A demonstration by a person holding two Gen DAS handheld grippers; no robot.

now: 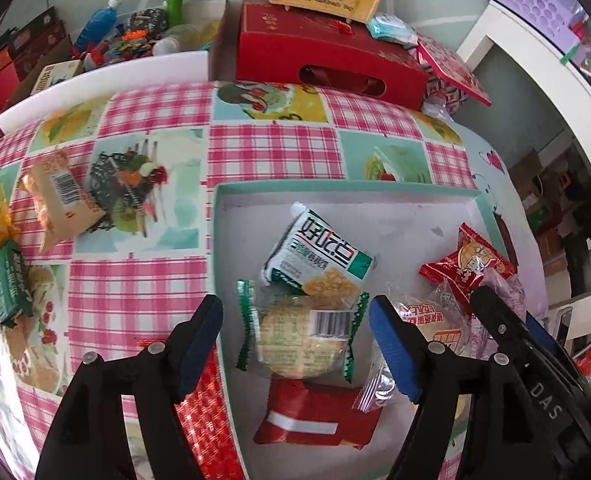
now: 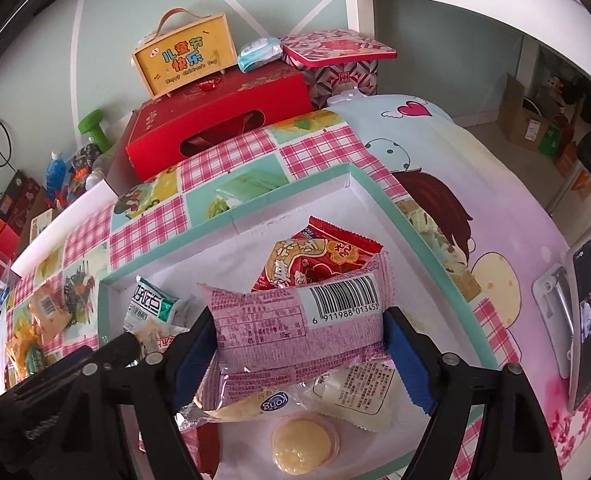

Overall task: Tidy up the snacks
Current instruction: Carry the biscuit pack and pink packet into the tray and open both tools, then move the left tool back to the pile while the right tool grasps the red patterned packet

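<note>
Right wrist: crinkly pink packet (image 2: 301, 330) (barcoded) between blue pads (image 2: 409, 364).

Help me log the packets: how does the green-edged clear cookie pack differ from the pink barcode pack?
The green-edged cookie pack is clear with zigzag green ends, showing a round cookie; the pink pack is opaque pink print. The cookie pack lies flat in the box between the left gripper pads, untouched; the pink pack sits tilted between the right gripper pads, above other snacks. Both carry white barcode labels.
</note>
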